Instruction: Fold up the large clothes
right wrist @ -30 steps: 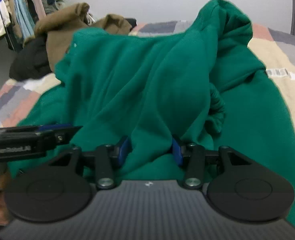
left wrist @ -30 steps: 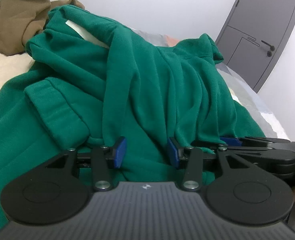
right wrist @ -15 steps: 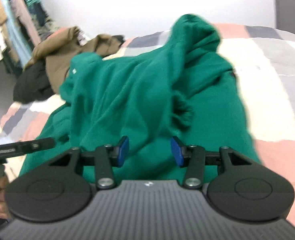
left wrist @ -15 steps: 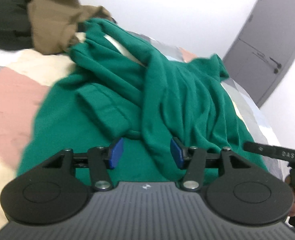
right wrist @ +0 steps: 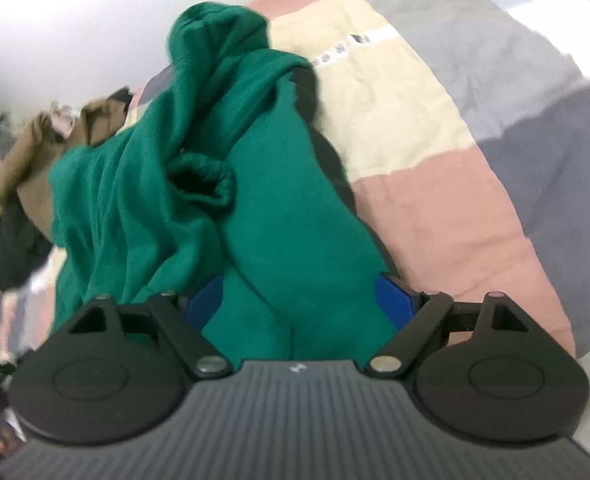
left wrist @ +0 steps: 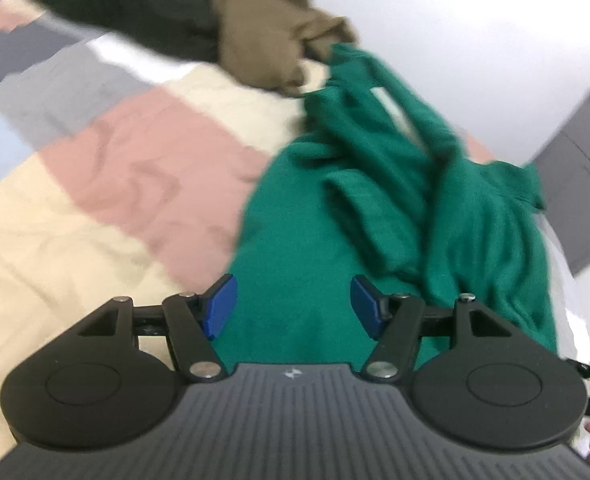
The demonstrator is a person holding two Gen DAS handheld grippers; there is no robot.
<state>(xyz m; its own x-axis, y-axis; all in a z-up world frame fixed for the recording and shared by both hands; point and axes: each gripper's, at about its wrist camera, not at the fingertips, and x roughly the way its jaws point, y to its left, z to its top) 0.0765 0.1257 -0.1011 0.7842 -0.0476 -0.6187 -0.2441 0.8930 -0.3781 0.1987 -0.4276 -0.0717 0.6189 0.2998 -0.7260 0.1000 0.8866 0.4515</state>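
Releasing the green sweatshirt (left wrist: 315, 240), both tools, left tool (left wrist: 293, 306) and right tool (right wrist: 301, 300), are opening above it; next, likely regrasp to fold.

Light: bright, even, diffuse indoor | Shadows: soft, cast under green garment (right wrist: 287, 216) toward 3 o'clock | Glare: wall (left wrist: 475, 32) washed out at 12 | Blur: motion smear throughout | Distortion: fisheye bending at edges
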